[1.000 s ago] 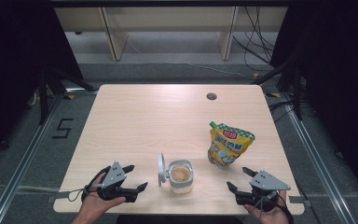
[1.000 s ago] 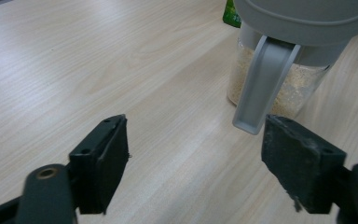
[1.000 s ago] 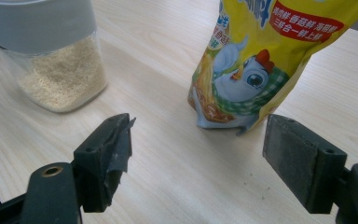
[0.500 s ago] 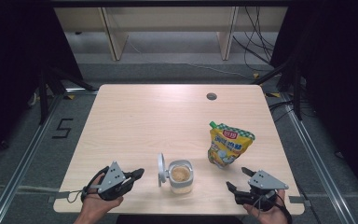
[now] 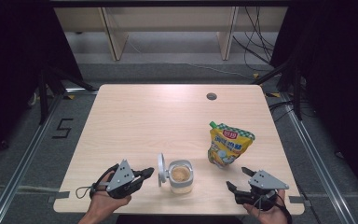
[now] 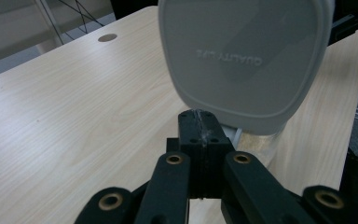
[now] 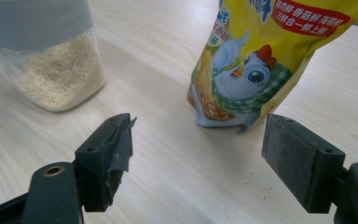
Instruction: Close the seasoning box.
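Just behind the shut left tool [image 6: 200,126], jar's raised lid [image 6: 242,60], untouched

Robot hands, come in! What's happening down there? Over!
Left gripper shut, empty, beside open lid. Right gripper open, empty, near yellow pouch. Jar open. Nothing in the way.

Even, soft overhead light falls on the pale table [image 5: 158,116], bright against dark surroundings at both sides. Shadows are faint and short. In the left gripper view a dull sheen lies on the wood left of the jaws, and the grey lid [image 6: 242,60] just beyond the jaw tips is soft, its lettering hazy. In the right gripper view the yellow pouch [image 7: 261,60] ahead of the jaws is sharp, its top slightly glossy
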A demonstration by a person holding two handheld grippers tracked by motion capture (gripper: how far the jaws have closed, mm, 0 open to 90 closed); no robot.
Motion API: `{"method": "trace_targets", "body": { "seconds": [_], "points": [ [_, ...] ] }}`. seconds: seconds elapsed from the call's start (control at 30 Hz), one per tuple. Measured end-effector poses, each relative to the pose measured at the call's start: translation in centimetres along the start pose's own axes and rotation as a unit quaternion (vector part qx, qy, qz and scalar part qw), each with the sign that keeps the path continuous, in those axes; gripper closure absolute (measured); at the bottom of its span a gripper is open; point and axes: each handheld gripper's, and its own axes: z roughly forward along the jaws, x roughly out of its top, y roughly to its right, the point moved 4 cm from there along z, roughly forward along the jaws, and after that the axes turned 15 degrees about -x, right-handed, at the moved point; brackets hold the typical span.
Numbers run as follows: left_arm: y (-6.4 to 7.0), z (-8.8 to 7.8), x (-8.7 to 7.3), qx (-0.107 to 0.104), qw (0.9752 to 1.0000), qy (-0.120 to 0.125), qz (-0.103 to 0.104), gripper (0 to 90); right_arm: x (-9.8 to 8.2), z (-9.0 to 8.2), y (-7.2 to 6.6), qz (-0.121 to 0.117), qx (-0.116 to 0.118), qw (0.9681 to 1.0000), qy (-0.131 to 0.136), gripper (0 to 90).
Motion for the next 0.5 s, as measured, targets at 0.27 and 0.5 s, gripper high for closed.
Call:
{"method": "trace_targets", "body": {
  "seconds": [0.27,0.5],
  "points": [
    [0.3,0.4,0.8,-0.007,0.9999,0.004,0.012,89.2,0.0,0.0,0.0,0.002,0.000,1.0000,-0.002,25.6],
    [0.5,0.7,1.2,-0.009,0.9998,0.006,0.015,89.2,0.0,0.0,0.0,0.001,-0.001,1.0000,-0.002,25.6]
  ]
}}
